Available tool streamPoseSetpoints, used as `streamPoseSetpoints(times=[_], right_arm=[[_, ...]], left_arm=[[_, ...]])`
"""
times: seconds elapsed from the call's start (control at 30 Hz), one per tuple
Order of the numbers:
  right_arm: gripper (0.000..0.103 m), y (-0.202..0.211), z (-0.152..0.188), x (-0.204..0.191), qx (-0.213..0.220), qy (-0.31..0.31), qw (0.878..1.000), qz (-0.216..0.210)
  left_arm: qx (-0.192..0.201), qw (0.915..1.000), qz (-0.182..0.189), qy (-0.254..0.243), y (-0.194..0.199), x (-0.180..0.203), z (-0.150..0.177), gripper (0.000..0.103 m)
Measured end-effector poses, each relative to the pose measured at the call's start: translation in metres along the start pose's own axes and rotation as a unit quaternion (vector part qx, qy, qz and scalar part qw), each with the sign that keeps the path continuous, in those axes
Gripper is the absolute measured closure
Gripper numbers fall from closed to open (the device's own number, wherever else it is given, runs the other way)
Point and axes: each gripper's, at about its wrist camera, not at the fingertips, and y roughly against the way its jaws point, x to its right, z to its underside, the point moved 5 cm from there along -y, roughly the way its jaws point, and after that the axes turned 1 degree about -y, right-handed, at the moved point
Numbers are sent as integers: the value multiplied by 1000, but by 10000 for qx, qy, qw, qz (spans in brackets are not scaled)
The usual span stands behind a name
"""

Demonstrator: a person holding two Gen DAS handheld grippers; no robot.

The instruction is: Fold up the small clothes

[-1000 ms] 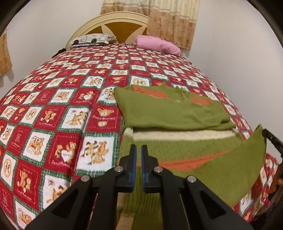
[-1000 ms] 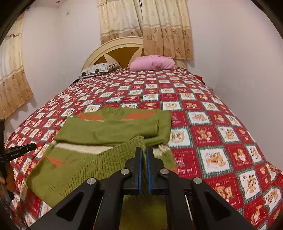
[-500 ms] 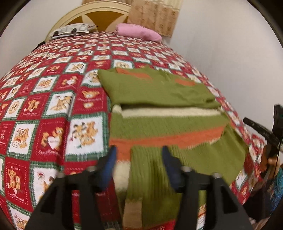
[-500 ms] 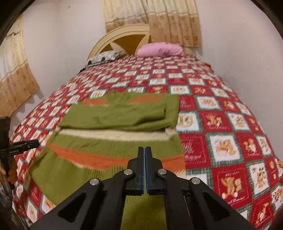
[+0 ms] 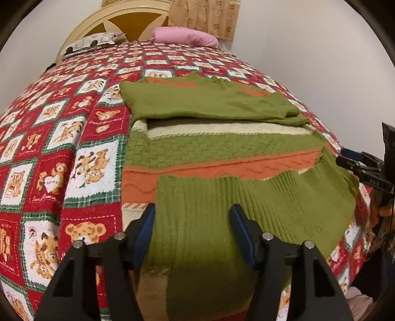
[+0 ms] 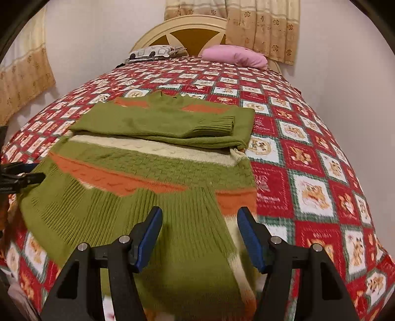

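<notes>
A bed with a red teddy-bear quilt [image 5: 81,138] fills the room. Near its foot lies a green, orange and cream knitted sweater [image 5: 222,153], sleeves folded across the chest, ribbed hem turned up over the body. The left gripper [image 5: 192,222] and right gripper [image 6: 199,223] hover over the hem, both released, jaws wide apart

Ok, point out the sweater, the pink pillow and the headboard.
sweater [image 6: 153,158]: right wrist view, on the green knit band below the cream stripe.
pink pillow [image 6: 234,55]: right wrist view, on the middle of its top.
headboard [image 5: 138,18]: left wrist view, on the brown panel inside the cream arch.
</notes>
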Motion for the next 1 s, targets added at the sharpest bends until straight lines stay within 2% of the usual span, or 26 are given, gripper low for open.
streamPoseSetpoints(times=[0.03,0.1,0.13,0.17,0.2,0.27,0.4,0.6,1.0], right_arm=[[39,-8,0,-1,-105,-4,9999,-58],[48,-21,5,-7,-306,85,9994,-128],[60,-20,6,-11,-231,198,9995,-129],[83,-17,6,-15,-204,317,9992,-123],[90,-15,7,-18,-219,388,9990,-88],[91,-7,6,-23,-132,512,9984,178],[91,13,-1,-20,130,268,9994,183],[91,49,-32,-14,769,-7,9967,272],[91,40,-75,-4,1034,-196,9927,595]], left_arm=[[18,10000,-58,-3,0,0,1,49],[29,10000,-9,27,2,1,1,58],[37,10000,-34,40,3,1,2,73],[44,10000,-42,75,3,-1,2,85],[56,9999,3,146,4,-2,2,87],[86,9993,103,357,5,-7,2,90],[141,9987,87,476,9,-6,-2,93],[460,9969,64,630,26,-9,-26,93],[579,9947,-86,847,16,-27,-73,94]])
